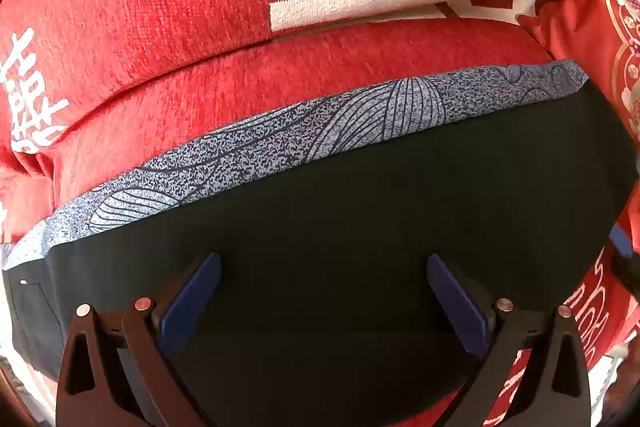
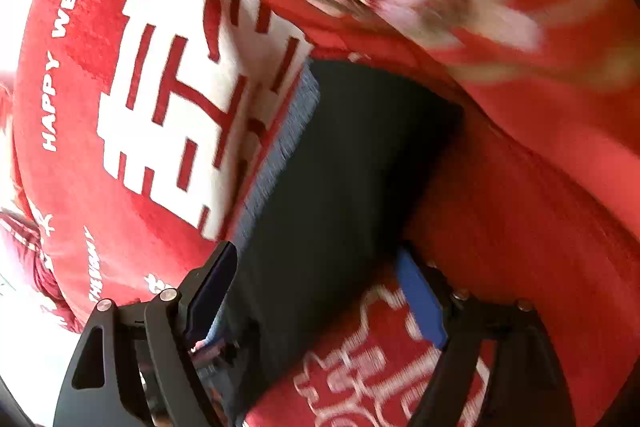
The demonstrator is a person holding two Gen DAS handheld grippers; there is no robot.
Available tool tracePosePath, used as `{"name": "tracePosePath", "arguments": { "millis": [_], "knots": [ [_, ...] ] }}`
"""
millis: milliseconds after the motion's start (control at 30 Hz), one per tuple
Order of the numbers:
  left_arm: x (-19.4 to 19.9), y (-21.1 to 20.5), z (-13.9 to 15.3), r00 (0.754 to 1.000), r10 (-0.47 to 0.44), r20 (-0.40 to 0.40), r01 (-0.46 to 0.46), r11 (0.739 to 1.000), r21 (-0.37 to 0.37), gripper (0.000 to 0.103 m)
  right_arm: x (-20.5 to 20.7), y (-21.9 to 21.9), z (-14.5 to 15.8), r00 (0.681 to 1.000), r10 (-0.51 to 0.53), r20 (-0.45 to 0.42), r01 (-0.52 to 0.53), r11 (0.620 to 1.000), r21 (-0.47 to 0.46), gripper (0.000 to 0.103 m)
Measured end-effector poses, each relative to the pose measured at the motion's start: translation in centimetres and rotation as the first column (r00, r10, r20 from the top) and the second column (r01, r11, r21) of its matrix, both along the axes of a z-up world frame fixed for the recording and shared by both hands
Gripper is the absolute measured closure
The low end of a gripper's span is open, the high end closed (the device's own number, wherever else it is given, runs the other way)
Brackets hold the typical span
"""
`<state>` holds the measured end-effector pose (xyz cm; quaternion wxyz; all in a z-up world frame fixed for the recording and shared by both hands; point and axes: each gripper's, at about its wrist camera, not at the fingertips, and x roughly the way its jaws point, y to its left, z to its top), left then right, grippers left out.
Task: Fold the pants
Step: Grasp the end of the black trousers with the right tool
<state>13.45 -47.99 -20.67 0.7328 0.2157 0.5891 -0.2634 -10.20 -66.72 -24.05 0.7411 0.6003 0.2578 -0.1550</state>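
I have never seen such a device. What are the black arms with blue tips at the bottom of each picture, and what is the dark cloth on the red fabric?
These are two hand-held grippers, each carrying its own camera that looks along its fingers. The left gripper looks down on dark pants with a grey patterned part, lying on a red cushion. The right gripper sees the same pants from one end. Both sets of jaws stand open; neither holds anything.

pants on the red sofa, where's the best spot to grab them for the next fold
Probably the pants' near edge or an end corner, where the cloth is a thin layer that the open left gripper can pinch from above. The patterned grey strip along the far edge lies flat on the sofa cushion.
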Motion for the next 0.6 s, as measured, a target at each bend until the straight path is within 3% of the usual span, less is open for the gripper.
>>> {"name": "tracePosePath", "arguments": {
  "millis": [100,167,200,233,267,433,533,600],
  "knots": [
    [0.0,0.3,-0.1,1.000,0.000,0.003,0.000,1.000,-0.006,0.000,1.7,-1.1,-0.3,1.000,0.005,-0.003,-0.005,1.000,-0.004,0.020],
    [-0.2,0.2,0.3,1.000,0.008,-0.002,-0.008,1.000,0.002,0.000,2.7,-1.5,-0.3,0.998,0.015,-0.054,-0.015,1.000,-0.009,0.032],
    [-0.1,0.2,0.5,1.000,0.014,-0.001,-0.014,1.000,0.006,0.002,2.9,-1.7,-0.3,0.996,0.019,-0.085,-0.020,1.000,-0.011,0.056],
    [-0.1,0.3,1.1,1.000,0.019,0.001,-0.019,1.000,-0.001,0.015,2.9,-1.8,-0.3,0.994,0.022,-0.103,-0.023,1.000,-0.008,0.081],
    [-0.2,0.3,1.5,1.000,0.016,0.000,-0.016,1.000,-0.012,0.026,2.6,-1.9,-0.1,0.995,0.023,-0.101,-0.024,1.000,-0.003,0.085],
    [-1.7,-1.3,3.3,0.997,-0.054,0.062,0.058,0.996,-0.067,0.027,2.5,-0.6,3.4,0.992,0.099,-0.084,-0.108,0.987,-0.118,0.087],
    [-3.0,-3.0,1.4,0.997,-0.078,-0.001,0.078,0.995,-0.067,0.027,3.1,0.9,6.1,0.986,0.144,-0.087,-0.159,0.966,-0.204,0.087],
    [-4.1,-3.5,1.0,0.992,-0.093,0.089,0.099,0.993,-0.063,0.027,4.0,2.0,7.4,0.976,0.187,-0.111,-0.209,0.947,-0.245,0.087]
  ]
}}
